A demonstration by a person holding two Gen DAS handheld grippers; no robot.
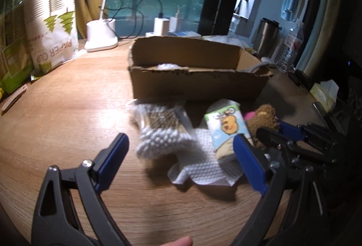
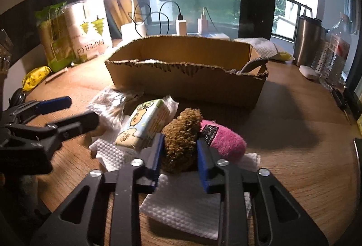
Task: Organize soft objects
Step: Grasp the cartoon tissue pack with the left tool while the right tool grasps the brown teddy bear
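My right gripper [image 2: 178, 144] is shut on a brown plush toy [image 2: 181, 132] with a pink end [image 2: 224, 139], blue pads pressing both its sides. The toy rests on a white paper towel [image 2: 185, 207]. Left of it lie a cartoon-printed tissue pack [image 2: 144, 126] and a bag of cotton swabs [image 2: 108, 105]. An open cardboard box [image 2: 185, 85] stands behind them. In the left wrist view my left gripper [image 1: 181, 141] is open just above the table, in front of the cotton swab bag [image 1: 158, 130] and the tissue pack [image 1: 228, 126]. The plush toy [image 1: 264, 119] shows at the right.
Packs of paper cups [image 2: 90, 28] and a yellow packet [image 2: 37, 76] sit at the back left. A white lamp base [image 1: 101, 35] and chargers [image 2: 181, 26] stand behind the box. A steel tumbler [image 2: 308, 39] and a water bottle [image 2: 334, 53] are at the right.
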